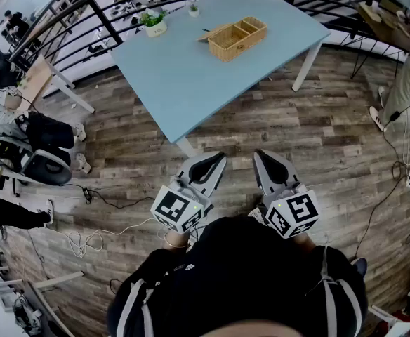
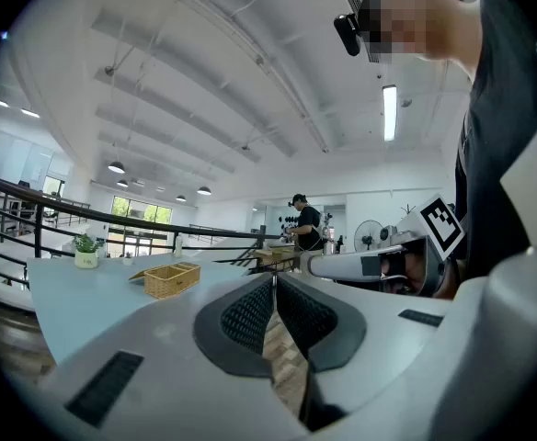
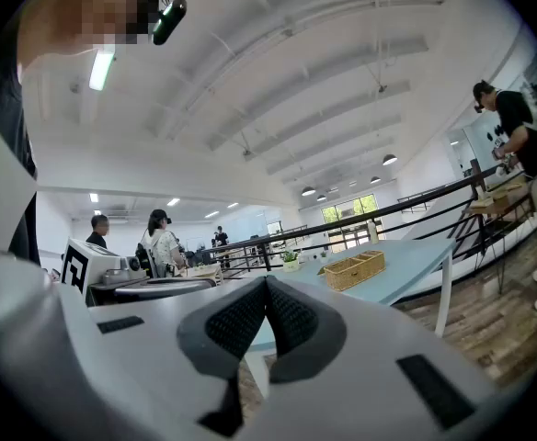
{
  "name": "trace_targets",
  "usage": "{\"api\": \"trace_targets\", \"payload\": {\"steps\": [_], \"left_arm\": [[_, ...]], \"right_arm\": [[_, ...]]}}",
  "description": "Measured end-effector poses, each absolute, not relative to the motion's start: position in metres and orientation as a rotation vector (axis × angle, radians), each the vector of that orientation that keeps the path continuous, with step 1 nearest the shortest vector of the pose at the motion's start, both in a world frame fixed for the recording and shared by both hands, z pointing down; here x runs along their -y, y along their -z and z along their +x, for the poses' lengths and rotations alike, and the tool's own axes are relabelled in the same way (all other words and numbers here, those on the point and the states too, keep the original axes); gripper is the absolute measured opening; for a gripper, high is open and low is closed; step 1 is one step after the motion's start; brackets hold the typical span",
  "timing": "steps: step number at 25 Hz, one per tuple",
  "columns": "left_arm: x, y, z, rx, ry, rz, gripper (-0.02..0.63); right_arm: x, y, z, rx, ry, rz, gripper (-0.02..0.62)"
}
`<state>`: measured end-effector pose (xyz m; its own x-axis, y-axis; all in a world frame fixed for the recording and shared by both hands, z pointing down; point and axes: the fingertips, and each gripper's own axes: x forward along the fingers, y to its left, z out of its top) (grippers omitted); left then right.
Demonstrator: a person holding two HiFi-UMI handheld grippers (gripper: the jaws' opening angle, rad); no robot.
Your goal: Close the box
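Observation:
A wicker box [image 1: 237,38] with two compartments sits on the far part of the light blue table [image 1: 191,90], with its brown lid flap [image 1: 210,34] hanging open at its left end. It also shows small in the left gripper view as the box [image 2: 171,279] and in the right gripper view as the box [image 3: 354,269]. My left gripper [image 1: 220,159] and right gripper [image 1: 259,155] are held close to my body over the wooden floor, well short of the table. Both point level toward it. The left gripper [image 2: 273,279] and the right gripper [image 3: 266,281] are shut with nothing between the pads.
A potted plant [image 1: 154,22] and a smaller pot [image 1: 193,8] stand at the table's far edge, near a black railing [image 1: 86,12]. Office chairs [image 1: 43,153] and cables [image 1: 86,241] lie to the left. A person [image 1: 408,83] stands at the right.

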<state>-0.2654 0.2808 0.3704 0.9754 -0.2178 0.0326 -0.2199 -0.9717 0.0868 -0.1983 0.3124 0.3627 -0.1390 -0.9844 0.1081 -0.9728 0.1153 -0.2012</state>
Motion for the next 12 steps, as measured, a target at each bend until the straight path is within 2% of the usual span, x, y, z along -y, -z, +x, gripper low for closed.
{"api": "trace_targets", "payload": {"steps": [12], "left_arm": [[-0.276, -0.375, -0.233, 0.355, -0.048, 3.019, 0.021]], "right_arm": [[-0.311, -0.369, -0.161, -2.274, 0.377, -2.008, 0.000]]}}
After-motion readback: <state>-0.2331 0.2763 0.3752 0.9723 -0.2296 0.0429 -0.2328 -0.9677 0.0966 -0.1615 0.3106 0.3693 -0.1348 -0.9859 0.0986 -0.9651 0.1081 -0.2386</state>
